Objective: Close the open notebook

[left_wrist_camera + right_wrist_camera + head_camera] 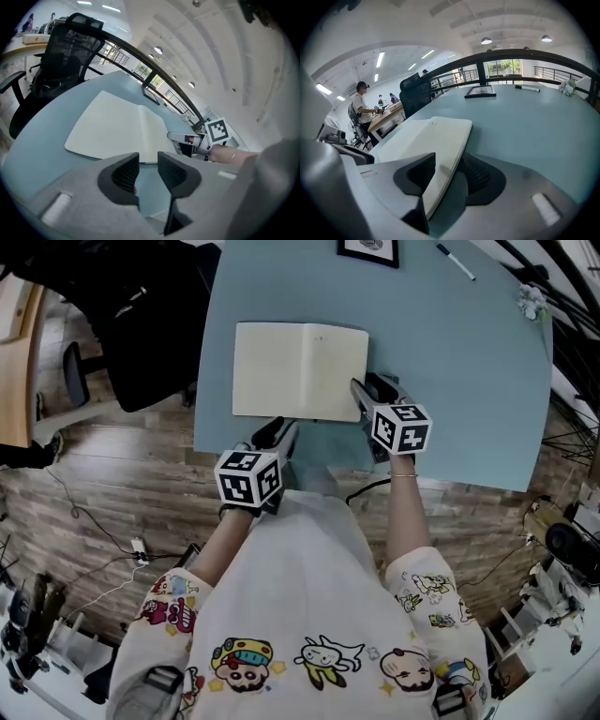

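Lying open, notebook (300, 369) long axis crosswise, right claw (446, 168) wide astride its right edge, left claw (148, 164) part-open, empty

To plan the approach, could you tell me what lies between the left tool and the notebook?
Only bare table separates the left tool from the notebook; the left gripper view shows it.

Bright, even light comes from ceiling lamps (487, 41); I see only soft shadows on the bench (469, 381). Both gripper views bend and darken at the corners; the right tool (447, 164) looks soft up close.
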A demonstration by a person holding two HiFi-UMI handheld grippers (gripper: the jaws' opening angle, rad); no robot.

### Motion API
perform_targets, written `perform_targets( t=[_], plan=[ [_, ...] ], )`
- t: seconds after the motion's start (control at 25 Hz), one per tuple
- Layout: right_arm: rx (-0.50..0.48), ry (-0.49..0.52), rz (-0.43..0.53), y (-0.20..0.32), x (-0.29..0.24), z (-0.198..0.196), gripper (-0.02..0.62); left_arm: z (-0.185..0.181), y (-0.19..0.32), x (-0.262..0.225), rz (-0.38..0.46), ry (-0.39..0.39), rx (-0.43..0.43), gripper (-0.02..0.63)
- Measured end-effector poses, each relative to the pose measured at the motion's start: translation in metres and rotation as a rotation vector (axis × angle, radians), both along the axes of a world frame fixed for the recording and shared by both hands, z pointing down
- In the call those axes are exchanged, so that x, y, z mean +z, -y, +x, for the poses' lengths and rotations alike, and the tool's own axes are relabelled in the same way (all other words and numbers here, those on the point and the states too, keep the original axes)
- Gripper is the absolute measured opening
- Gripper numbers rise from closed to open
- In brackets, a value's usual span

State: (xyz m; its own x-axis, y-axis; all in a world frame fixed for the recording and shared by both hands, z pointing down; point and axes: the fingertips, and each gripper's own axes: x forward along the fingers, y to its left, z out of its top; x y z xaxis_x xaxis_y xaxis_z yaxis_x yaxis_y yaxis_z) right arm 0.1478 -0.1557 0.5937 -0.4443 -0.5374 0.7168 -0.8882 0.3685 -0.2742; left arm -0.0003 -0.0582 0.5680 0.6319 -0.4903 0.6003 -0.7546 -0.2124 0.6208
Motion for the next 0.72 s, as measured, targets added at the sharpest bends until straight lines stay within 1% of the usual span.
perform_targets(
  t=[0.12, 0.24, 0.32, 0.44, 0.56, 0.6, 0.72],
  plan=[
    [-0.021, -0.013, -0.022, 0.001, 0.006, -0.003, 0.187, 0.000, -0.007, 0.007, -0.039, -0.028, -0.029, 0.117],
    [-0.031, -0.016, -0.042, 0.004, 0.008, -0.005, 0.202, -0.001, -0.009, 0.014, -0.071, -0.047, -0.053, 0.135],
    [-0.037, -0.026, -0.053, 0.005, 0.009, -0.006, 0.206, -0.003, -0.009, 0.018, -0.102, -0.077, -0.089, 0.141],
    [-0.035, -0.040, -0.065, 0.005, 0.011, -0.005, 0.216, -0.003, -0.010, 0.024, -0.164, -0.145, -0.151, 0.157],
    [-0.031, -0.042, -0.081, 0.006, 0.011, -0.003, 0.216, 0.001, -0.012, 0.027, -0.226, -0.225, -0.212, 0.201],
    [-0.032, -0.040, -0.085, 0.005, 0.011, -0.003, 0.216, 0.002, -0.012, 0.026, -0.237, -0.252, -0.236, 0.203],
    [-0.037, -0.038, -0.091, 0.005, 0.011, -0.005, 0.215, 0.001, -0.005, 0.021, -0.265, -0.369, -0.336, 0.240]
  ],
)
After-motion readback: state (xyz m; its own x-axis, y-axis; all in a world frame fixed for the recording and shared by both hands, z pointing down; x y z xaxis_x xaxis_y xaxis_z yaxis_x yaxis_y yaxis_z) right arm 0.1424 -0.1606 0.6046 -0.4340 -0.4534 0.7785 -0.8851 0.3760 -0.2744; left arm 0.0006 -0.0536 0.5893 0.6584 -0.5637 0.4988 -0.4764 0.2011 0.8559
